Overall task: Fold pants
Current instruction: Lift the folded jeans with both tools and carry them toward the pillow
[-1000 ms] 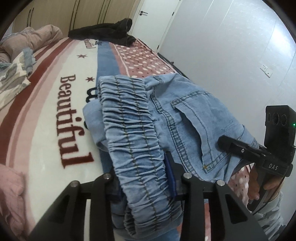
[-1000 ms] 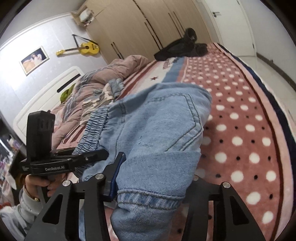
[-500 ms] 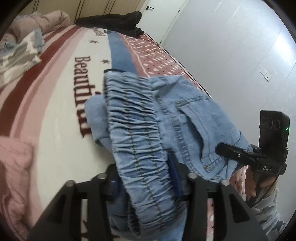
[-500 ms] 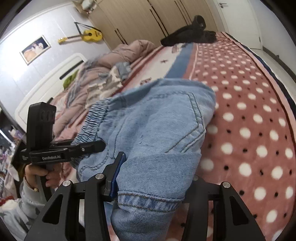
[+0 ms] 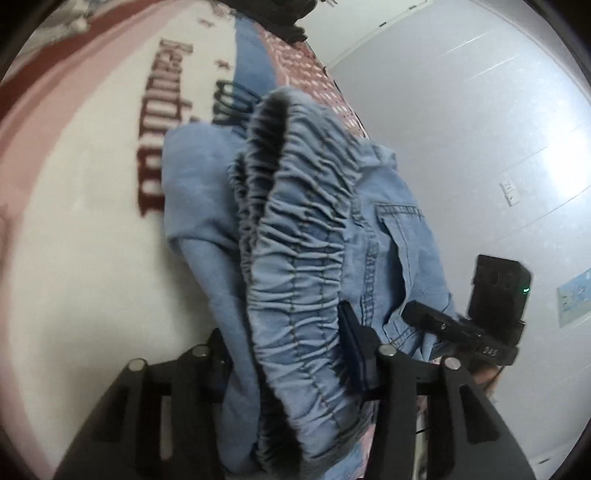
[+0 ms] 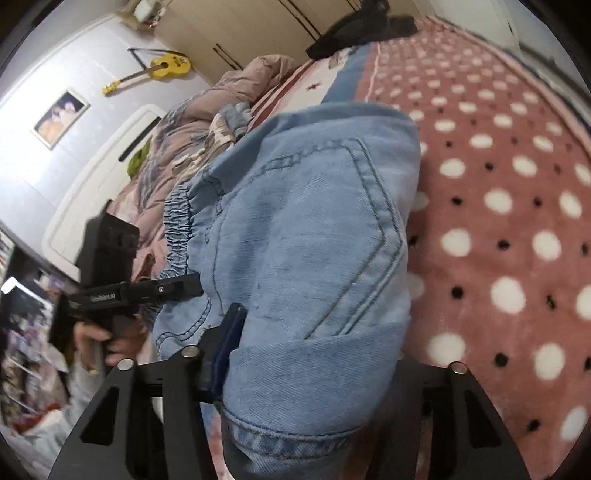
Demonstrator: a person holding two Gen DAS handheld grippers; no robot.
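Note:
Light blue denim pants [image 5: 306, 236] hang bunched between both grippers above the bed. My left gripper [image 5: 291, 347] is shut on the elastic waistband [image 5: 295, 266], which drapes over its fingers. My right gripper [image 6: 310, 354] is shut on the hem side of the pants [image 6: 306, 236], with a back pocket facing the camera. The right gripper also shows in the left wrist view [image 5: 458, 325], and the left gripper in the right wrist view [image 6: 155, 291]. The fingertips are hidden by cloth.
Below is a bed blanket [image 5: 92, 206] with "Beautiful" lettering and a pink polka-dot part [image 6: 498, 206]. A rumpled quilt [image 6: 192, 147] lies near the headboard. Dark clothes [image 6: 362, 26] lie at the far end. A white wall [image 5: 480, 110] is on the right.
Both grippers have lifted and tilted with the pants. The waistband now hangs more upright, and the pants rise further off the blanket. Both grips are unchanged.

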